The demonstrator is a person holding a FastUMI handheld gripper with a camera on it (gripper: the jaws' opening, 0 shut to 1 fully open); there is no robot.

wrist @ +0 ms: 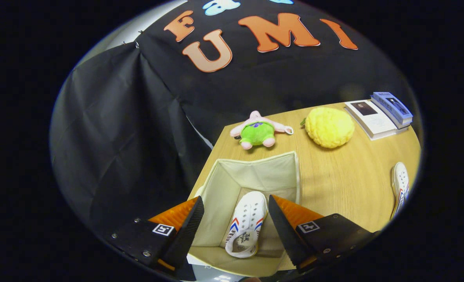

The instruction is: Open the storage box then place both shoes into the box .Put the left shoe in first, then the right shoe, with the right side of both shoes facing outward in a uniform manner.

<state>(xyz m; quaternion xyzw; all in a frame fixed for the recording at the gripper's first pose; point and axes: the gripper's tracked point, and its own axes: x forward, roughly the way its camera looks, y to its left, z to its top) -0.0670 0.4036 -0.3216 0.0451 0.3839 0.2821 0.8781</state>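
Cream fabric is lining the open storage box (255, 172), which is sitting at the near corner of a light wooden desk (345, 180) inside the booth. One white shoe (247, 223) with red and blue chevrons on its sides is lying on the floor of the box, sole down, its toe pointing away from the camera and its heel opening nearest the lens. The gripper (235, 219) is hovering above the box with its jaws spread wide apart and gripping nothing; the shoe is showing in the gap between the two fingers but is lying well below them, untouched. A second white shoe (399, 188) of the same make is waiting on the desk off to the right, well apart from the box. Beyond the box, a pink plush toy (258, 131) in green shorts is lying face down just past the far wall of the box. A fuzzy yellow ball (329, 127) is resting to the right of the toy, and a small stack of books (380, 113) is sitting further right, at the desk's far edge against the black cloth wall.
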